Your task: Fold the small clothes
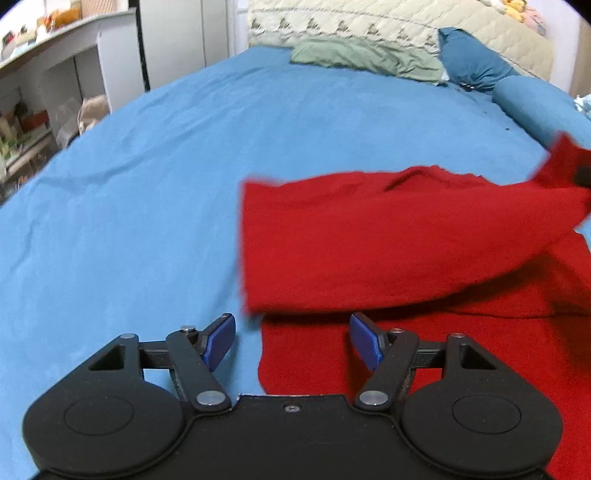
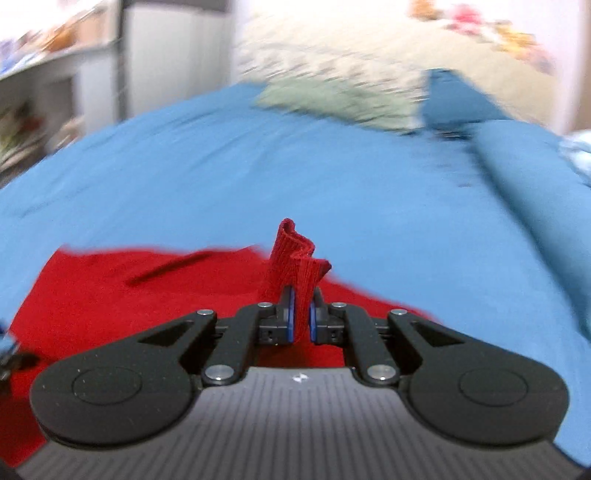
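Observation:
A red knitted garment (image 1: 388,243) lies on the blue bed sheet (image 1: 147,184). Its upper layer hangs lifted and folded over towards the right. My left gripper (image 1: 291,341) is open and empty, just above the garment's near left edge. My right gripper (image 2: 302,314) is shut on a ribbed red edge (image 2: 295,254) of the garment and holds it raised. The rest of the garment (image 2: 129,291) spreads out to the left below it. The right wrist view is blurred.
A green folded cloth (image 1: 365,59), a dark blue pillow (image 1: 476,62) and a beige quilt (image 1: 369,22) lie at the head of the bed. A blue bolster (image 1: 539,110) lies at the right. White shelves (image 1: 55,85) stand at the left.

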`<state>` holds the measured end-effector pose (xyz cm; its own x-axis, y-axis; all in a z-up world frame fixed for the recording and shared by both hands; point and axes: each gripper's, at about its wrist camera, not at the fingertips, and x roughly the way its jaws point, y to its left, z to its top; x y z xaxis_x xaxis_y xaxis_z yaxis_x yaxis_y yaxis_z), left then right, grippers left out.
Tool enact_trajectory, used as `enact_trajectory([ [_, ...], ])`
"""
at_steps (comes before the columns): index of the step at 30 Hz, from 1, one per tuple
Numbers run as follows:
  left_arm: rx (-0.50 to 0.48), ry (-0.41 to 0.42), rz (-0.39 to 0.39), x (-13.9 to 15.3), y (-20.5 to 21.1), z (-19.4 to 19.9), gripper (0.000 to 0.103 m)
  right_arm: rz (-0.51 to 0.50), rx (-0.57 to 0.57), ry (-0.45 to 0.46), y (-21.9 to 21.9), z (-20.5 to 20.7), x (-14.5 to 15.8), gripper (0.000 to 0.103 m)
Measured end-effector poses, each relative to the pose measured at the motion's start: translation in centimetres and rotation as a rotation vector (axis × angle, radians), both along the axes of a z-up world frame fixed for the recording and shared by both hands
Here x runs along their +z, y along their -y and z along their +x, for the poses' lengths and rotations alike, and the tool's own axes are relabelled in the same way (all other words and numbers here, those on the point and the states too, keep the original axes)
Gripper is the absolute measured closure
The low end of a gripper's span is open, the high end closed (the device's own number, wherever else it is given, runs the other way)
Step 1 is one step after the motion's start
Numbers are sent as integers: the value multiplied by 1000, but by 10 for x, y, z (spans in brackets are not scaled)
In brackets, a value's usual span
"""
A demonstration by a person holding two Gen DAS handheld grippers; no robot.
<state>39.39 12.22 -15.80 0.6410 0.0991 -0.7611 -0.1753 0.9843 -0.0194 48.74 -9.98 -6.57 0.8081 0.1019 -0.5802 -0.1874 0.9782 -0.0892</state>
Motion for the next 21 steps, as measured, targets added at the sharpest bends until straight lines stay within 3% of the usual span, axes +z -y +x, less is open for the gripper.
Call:
enact_trajectory([
  [3, 26, -34, -39, -13, -6, 7, 30, 71, -109, -18, 41, 0, -3, 80],
  [7, 22, -1, 2, -16, -2, 14, 30, 59, -166, -63, 71, -2, -26, 80],
  [14, 84, 24, -17, -21, -18, 18, 32, 170, -233, -23, 105, -14, -29, 80],
  [17, 110, 17, -52, -19, -26, 16, 33, 180, -270, -56, 113, -12, -40, 80],
  [21, 126, 5, -25, -17, -22, 15, 33, 215, -330, -84, 130, -18, -57, 80],
])
